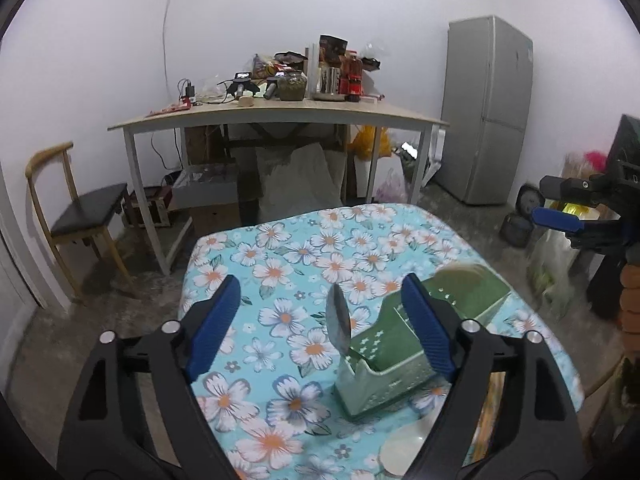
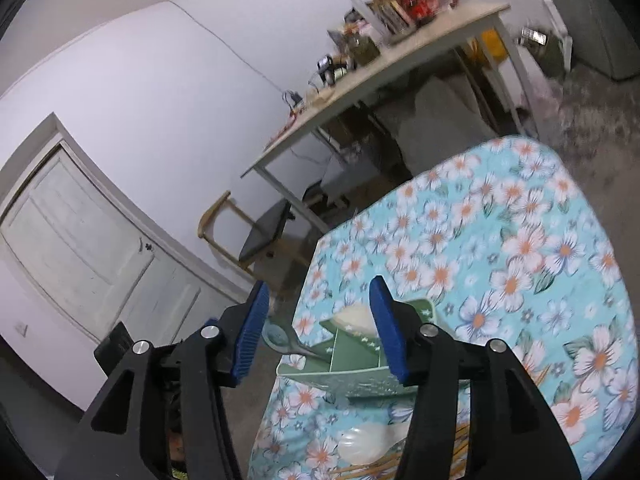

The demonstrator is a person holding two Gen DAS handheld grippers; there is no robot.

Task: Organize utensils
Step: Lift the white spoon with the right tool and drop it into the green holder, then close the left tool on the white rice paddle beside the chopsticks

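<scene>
The left gripper point(image 1: 320, 320) hangs released, jaws apart, nothing pressed between them. A metal spoon point(image 1: 338, 322) stands in the green utensil caddy point(image 1: 400, 364) on the floral tablecloth point(image 1: 280, 248). The right gripper point(image 2: 316, 328) is released too, above the caddy.

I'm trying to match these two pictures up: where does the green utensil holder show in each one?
Left wrist view: the green utensil holder sits low and right of centre, partly behind the right blue finger.
Right wrist view: the green utensil holder sits low at centre, between the blue fingers.
Shared landmark: the floral tablecloth beneath it.
</scene>
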